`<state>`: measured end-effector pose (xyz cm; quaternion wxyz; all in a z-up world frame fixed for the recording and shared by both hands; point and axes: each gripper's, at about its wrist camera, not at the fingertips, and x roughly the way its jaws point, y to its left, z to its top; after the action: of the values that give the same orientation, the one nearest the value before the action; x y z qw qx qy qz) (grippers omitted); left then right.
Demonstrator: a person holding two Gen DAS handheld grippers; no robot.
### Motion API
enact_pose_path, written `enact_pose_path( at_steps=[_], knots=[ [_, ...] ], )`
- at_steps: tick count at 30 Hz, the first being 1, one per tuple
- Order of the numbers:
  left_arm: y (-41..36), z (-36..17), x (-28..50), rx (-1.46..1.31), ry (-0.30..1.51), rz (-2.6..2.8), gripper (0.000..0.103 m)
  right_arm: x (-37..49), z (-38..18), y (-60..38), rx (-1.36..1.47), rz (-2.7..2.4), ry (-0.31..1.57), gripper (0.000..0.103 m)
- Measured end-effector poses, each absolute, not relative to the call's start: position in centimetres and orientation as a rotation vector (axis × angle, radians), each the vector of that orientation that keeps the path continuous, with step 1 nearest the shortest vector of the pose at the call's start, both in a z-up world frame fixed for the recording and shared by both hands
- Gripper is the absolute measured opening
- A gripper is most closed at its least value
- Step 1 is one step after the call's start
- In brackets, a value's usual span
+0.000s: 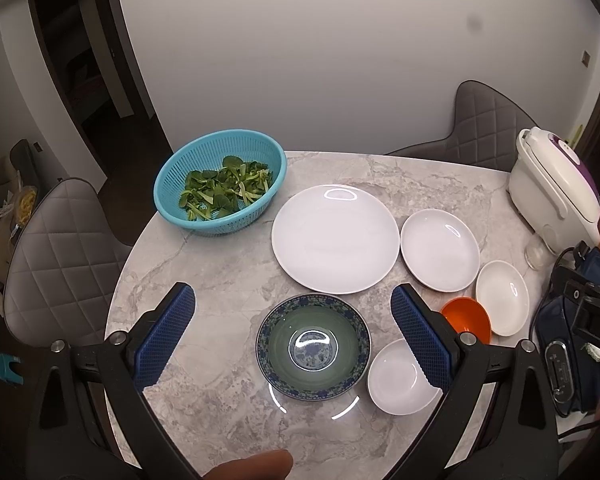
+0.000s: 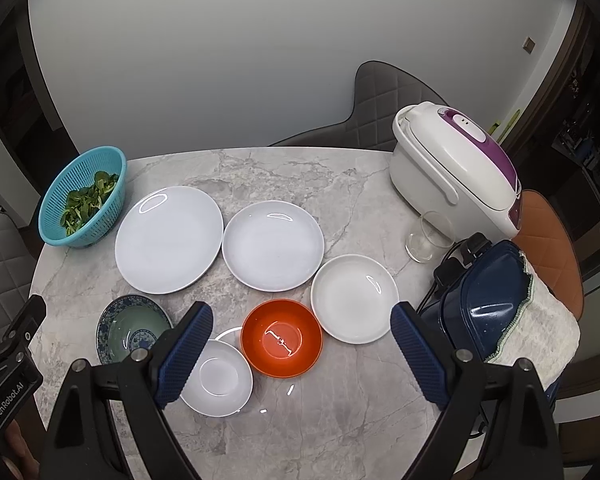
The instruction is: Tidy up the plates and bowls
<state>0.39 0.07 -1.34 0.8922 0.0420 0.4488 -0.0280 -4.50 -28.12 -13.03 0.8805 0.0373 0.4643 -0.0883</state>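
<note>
On the marble table [image 1: 228,264] lie a large white plate [image 1: 335,239] [image 2: 169,240], a medium white plate [image 1: 440,250] [image 2: 273,246] and a small deep white plate [image 1: 502,298] [image 2: 355,299]. Nearer me stand a blue-green patterned bowl [image 1: 313,347] [image 2: 134,330], an orange bowl [image 1: 466,319] [image 2: 282,338] and a small white bowl [image 1: 402,378] [image 2: 218,378]. My left gripper [image 1: 292,310] is open and empty above the patterned bowl. My right gripper [image 2: 302,326] is open and empty above the orange bowl.
A teal colander [image 1: 220,182] [image 2: 83,202] of greens sits at the table's far left. A white and purple rice cooker [image 2: 456,172], a glass [image 2: 428,236] and a dark blue appliance [image 2: 484,312] with a cloth crowd the right side. Grey chairs [image 1: 60,256] surround the table.
</note>
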Motion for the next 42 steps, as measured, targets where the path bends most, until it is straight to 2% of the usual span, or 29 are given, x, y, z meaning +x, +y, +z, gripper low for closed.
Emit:
enact_pose_path(
  at_steps=[42],
  knots=[
    [0.40,-1.70,-0.18,0.086,0.940,-0.054,0.099,-4.51,-13.02,-27.86,0.071,-0.188,0.968,0.092]
  ],
)
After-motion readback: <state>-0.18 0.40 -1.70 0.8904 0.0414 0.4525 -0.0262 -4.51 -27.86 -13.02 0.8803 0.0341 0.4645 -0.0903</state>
